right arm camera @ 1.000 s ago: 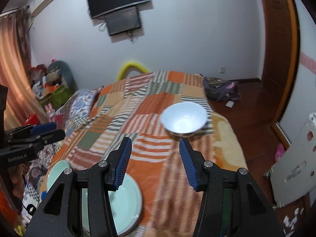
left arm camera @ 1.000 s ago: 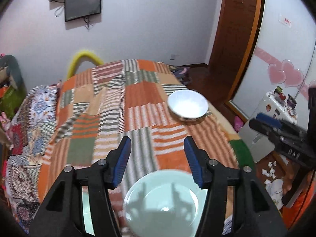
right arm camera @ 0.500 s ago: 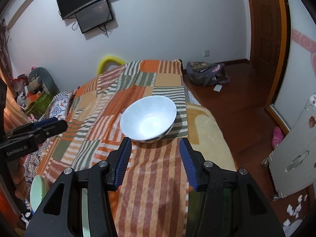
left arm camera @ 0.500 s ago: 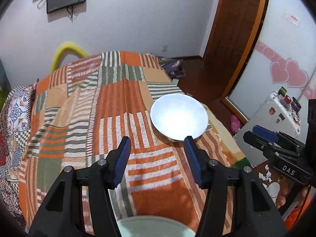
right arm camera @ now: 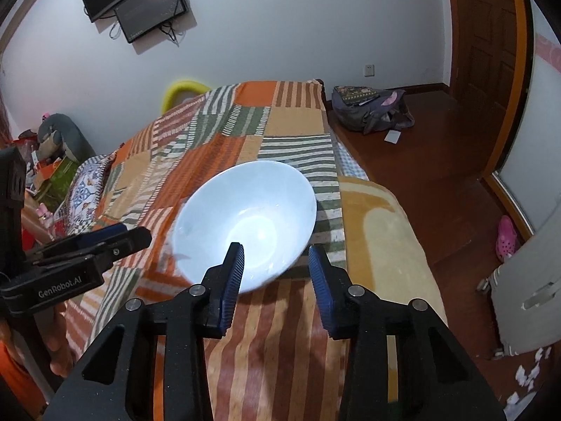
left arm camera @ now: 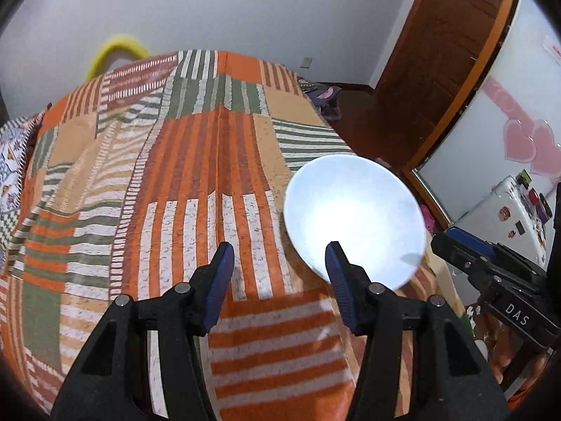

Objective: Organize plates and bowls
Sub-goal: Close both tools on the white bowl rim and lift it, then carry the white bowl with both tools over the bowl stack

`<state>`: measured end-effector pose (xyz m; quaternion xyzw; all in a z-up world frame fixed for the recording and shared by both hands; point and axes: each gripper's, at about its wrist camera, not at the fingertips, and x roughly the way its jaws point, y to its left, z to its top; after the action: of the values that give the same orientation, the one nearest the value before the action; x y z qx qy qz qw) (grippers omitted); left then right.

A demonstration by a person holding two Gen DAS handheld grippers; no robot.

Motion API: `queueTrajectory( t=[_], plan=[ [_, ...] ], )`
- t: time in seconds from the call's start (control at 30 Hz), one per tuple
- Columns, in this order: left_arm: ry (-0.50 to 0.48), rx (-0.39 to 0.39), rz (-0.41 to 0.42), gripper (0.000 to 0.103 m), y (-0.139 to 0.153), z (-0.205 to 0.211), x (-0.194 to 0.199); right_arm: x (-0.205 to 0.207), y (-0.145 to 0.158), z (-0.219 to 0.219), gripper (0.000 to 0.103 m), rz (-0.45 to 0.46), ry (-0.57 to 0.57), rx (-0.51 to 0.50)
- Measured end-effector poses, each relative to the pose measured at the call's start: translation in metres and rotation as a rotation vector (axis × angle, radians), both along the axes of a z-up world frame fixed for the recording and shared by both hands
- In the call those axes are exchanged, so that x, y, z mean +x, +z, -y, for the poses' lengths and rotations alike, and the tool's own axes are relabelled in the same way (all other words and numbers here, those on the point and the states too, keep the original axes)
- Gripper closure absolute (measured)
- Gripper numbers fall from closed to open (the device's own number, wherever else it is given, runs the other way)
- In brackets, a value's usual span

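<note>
**White bowl on the patchwork bed, both grippers at its near rim**

The white bowl [right arm camera: 245,228] sits upright on the striped patchwork blanket [right arm camera: 280,129], near the blanket's right edge, where a plain yellow blanket [right arm camera: 378,224] begins. Its inside is bare and glossy, with a bright reflection at the bottom.

In the right wrist view the right gripper [right arm camera: 275,273] points down at the bowl's near rim. Its left fingertip [right arm camera: 234,263] overlaps the inside of the bowl, and the right one lies just outside the rim over the blanket, so the near wall stands between the jaws. The jaws have just been closing, yet the pads do not press on the bowl; a gap shows on both sides.

In the left wrist view the left gripper [left arm camera: 278,273] hangs over the blanket just left of the bowl [left arm camera: 354,217]. Its jaws stand apart with only striped cloth between them; its right fingertip [left arm camera: 338,270] overlaps the bowl's near left rim, and whether it touches I cannot tell. Its jaws have narrowed slightly.

Each gripper appears at the edge of the other's view.

Beyond the bed: a white wall, a wall-mounted screen [right arm camera: 150,7], a bag [right arm camera: 368,108] on the dark wooden floor, a wooden door [right arm camera: 487,45].
</note>
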<state>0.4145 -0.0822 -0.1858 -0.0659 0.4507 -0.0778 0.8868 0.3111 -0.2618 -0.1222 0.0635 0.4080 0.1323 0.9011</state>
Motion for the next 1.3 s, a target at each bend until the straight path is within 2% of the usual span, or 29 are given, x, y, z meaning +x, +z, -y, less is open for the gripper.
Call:
queueTrajectory(
  t=[0.17, 0.3, 0.43, 0.5, 0.53, 0.6, 0.7, 0.8, 1.03, 1.3],
  plan=[
    [0.001, -0.033, -0.049, 0.064, -0.021, -0.006, 0.018, 0.014, -0.011, -0.002, 0.069, -0.018, -0.014, -0.021],
    [-0.003, -0.072, -0.047, 0.065, -0.025, -0.007, 0.024, 0.022, -0.021, -0.003, 0.069, -0.042, -0.019, -0.025],
    [-0.008, -0.067, -0.059, 0.066, -0.031, -0.003, 0.030, 0.027, -0.028, -0.006, 0.069, -0.058, -0.011, -0.030],
    [-0.015, -0.068, -0.063, 0.069, -0.035, -0.001, 0.033, 0.029, -0.031, -0.009, 0.073, -0.063, -0.003, -0.034],
    [-0.020, -0.071, -0.066, 0.073, -0.035, 0.000, 0.034, 0.030, -0.033, -0.011, 0.077, -0.066, -0.004, -0.039],
    [-0.029, -0.080, -0.074, 0.076, -0.037, 0.002, 0.036, 0.031, -0.034, -0.010, 0.078, -0.064, -0.006, -0.041],
    [-0.059, -0.082, -0.086, 0.091, -0.038, 0.009, 0.037, 0.030, -0.032, -0.008, 0.079, -0.067, -0.006, -0.031],
    [-0.067, -0.034, -0.081, 0.091, -0.035, 0.016, 0.033, 0.030, -0.030, -0.010, 0.081, -0.073, -0.011, -0.040],
    [-0.064, -0.071, -0.117, 0.091, -0.026, 0.014, 0.016, 0.016, -0.023, -0.008, 0.081, -0.087, -0.015, -0.014],
    [-0.070, -0.012, -0.060, 0.091, 0.007, 0.015, -0.032, -0.018, -0.007, -0.018, 0.081, -0.064, 0.012, -0.006]
  ],
)
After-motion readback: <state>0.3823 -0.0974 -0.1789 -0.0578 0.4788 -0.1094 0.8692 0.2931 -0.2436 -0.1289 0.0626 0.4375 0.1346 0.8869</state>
